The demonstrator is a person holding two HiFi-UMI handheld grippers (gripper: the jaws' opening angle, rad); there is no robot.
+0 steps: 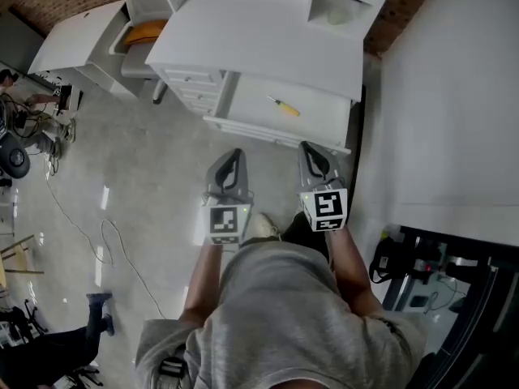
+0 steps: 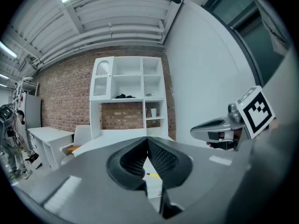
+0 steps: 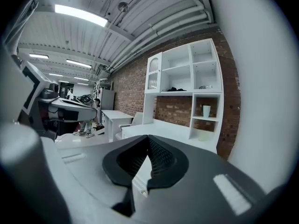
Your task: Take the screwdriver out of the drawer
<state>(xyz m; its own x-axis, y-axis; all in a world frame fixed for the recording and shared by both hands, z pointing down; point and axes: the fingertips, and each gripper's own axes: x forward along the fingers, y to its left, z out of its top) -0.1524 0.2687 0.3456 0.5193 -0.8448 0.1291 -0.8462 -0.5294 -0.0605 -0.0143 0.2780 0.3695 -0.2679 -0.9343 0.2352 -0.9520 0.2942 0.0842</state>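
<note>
Head view first: the drawer (image 1: 247, 108) under the white desk (image 1: 259, 31) stands pulled open. There's the screwdriver (image 1: 284, 106), yellow handle, lying flat on the drawer floor with nothing around it. The left gripper (image 1: 235, 154) and right gripper (image 1: 309, 147) hang side by side just short of the drawer front, touching nothing.

Left gripper view: jaws pressed together tip to tip, nothing between them. A sliver of the yellow handle peeks out below the pads.

Right gripper view: same story, jaws closed and empty, with the shelves (image 3: 187, 78) and a brick wall beyond.

My read is that it's a small, light, stiff tool with a smooth round handle that could roll or skid. I'd open wide, come down across the thick yellow handle and pinch mid-handle, not the thin shaft.
</note>
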